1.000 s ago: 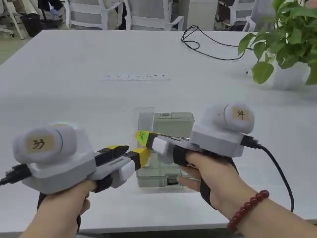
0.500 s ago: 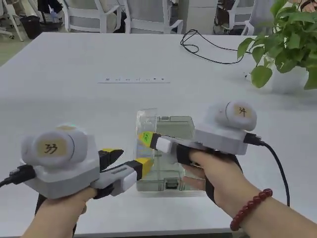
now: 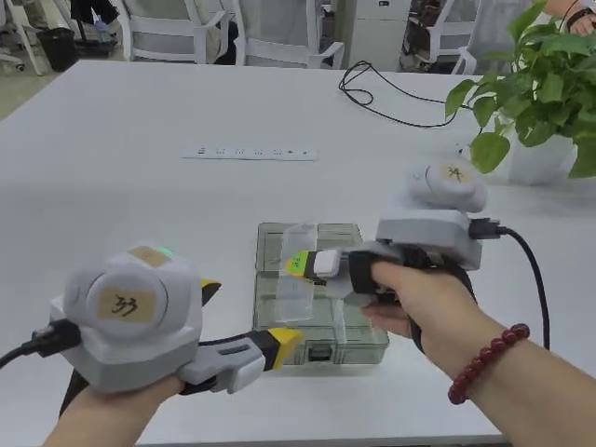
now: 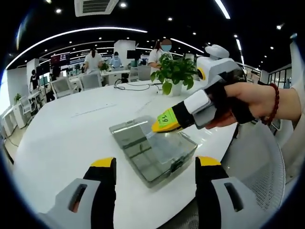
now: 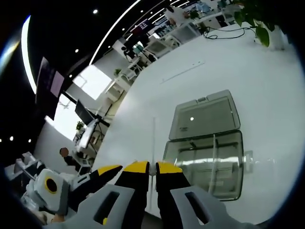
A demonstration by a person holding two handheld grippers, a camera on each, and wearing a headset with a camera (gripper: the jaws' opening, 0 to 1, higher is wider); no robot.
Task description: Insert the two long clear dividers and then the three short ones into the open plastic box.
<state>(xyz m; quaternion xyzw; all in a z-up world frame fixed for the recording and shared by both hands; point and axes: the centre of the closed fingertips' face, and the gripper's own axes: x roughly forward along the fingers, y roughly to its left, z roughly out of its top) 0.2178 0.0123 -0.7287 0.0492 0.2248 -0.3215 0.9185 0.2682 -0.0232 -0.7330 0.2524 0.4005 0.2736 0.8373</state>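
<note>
- Open plastic box [image 3: 354,350]: rests on the white table [image 3: 140,186], with its lid lying flat on the far side.
- Right gripper [image 3: 300,264]: is above the box. Its jaws are almost closed, clamping a clear divider [image 3: 296,291] upright over the box's left half. Whether the divider touches the box floor cannot be determined.
- Left gripper [image 4: 155,162]: is near the box's front-left corner, with its jaws spread wide.

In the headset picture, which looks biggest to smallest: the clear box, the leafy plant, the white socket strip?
1. clear box, nearest the camera
2. leafy plant, similar but cut off by the frame, so unsure
3. socket strip, clearly smallest
</note>
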